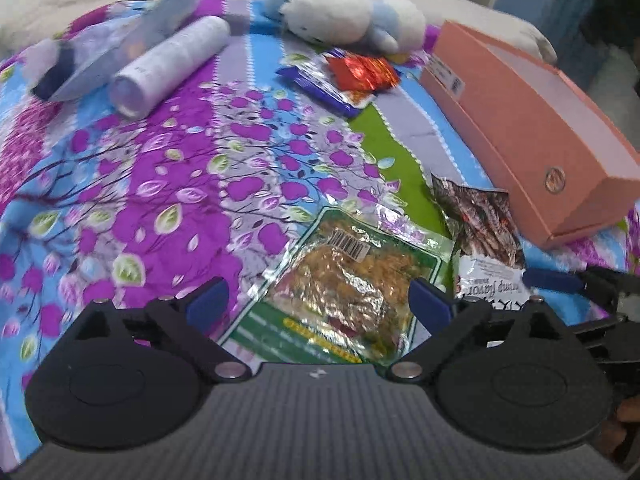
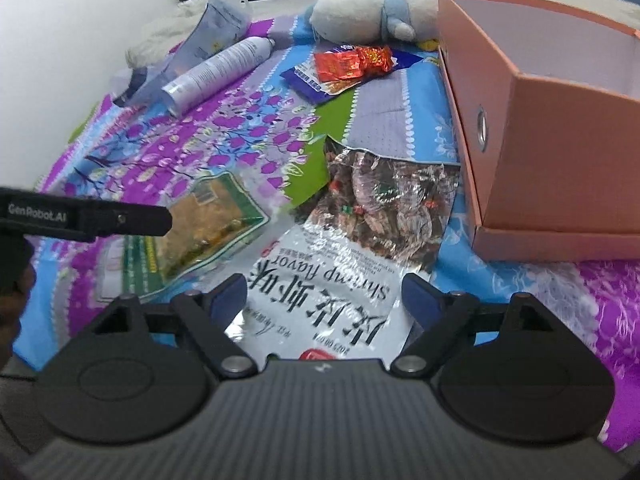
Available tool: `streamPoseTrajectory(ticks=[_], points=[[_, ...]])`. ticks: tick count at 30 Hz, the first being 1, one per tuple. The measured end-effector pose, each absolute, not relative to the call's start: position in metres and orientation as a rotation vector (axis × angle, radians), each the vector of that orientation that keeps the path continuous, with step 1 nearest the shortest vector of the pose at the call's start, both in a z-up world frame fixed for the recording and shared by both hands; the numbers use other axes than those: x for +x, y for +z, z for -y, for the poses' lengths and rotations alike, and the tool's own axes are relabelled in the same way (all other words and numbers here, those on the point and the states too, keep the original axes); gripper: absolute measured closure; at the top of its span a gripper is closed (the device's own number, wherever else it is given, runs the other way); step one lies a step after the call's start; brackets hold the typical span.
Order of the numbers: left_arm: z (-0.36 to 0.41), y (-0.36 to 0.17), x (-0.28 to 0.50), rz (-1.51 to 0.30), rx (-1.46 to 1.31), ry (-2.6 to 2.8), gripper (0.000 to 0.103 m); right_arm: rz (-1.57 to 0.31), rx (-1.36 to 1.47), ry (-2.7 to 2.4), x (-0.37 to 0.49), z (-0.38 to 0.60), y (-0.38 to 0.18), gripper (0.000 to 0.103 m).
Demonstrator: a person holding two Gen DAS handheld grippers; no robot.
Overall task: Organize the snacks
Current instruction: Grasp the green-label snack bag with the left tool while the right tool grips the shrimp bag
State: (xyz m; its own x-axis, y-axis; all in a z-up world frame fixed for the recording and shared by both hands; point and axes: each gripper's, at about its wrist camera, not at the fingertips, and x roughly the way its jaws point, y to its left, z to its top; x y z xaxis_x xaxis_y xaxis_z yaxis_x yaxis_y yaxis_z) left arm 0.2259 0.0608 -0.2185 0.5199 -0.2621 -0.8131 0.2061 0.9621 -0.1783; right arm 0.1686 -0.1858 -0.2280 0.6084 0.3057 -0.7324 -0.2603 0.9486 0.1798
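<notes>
My left gripper point(image 1: 319, 302) is open above a green-edged snack bag point(image 1: 340, 280) that lies flat on the flowered bedspread, with the bag showing between its blue pads. To its right lies a silver shrimp-flavour bag point(image 1: 480, 236). My right gripper point(image 2: 324, 300) hangs open over that shrimp-flavour bag point(image 2: 352, 248), pads clear of it. The green-edged bag point(image 2: 200, 224) lies to the left, partly behind a black finger of the left gripper point(image 2: 120, 220). A red packet point(image 2: 352, 62) rests on a blue packet point(image 2: 316, 82) farther back. An open pink box point(image 2: 540, 128) stands at right.
A white spray can point(image 1: 172, 64) and a grey-blue pouch point(image 1: 120, 48) lie at the back left. A white and blue plush toy point(image 1: 340, 16) sits at the back middle. The pink box point(image 1: 520, 120) runs along the right side of the bedspread point(image 1: 160, 184).
</notes>
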Motion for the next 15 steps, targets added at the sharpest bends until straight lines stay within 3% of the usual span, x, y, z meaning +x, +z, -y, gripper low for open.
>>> streamPoseTrajectory(ticks=[4, 9, 15], points=[[-0.055, -0.231, 0.241, -1.015, -0.001, -0.329, 0.005, -0.872, 0.027, 0.317, 0.175, 0.183, -0.233, 0.016], [-0.052, -0.243, 0.249, -1.036, 0.013, -0.385, 0.005, -0.871, -0.002, 0.320, 0.179, 0.180, -0.238, 0.005], [-0.047, -0.247, 0.252, -1.027, 0.029, -0.412, 0.005, -0.852, -0.026, 0.349, 0.185, 0.175, -0.243, 0.005]])
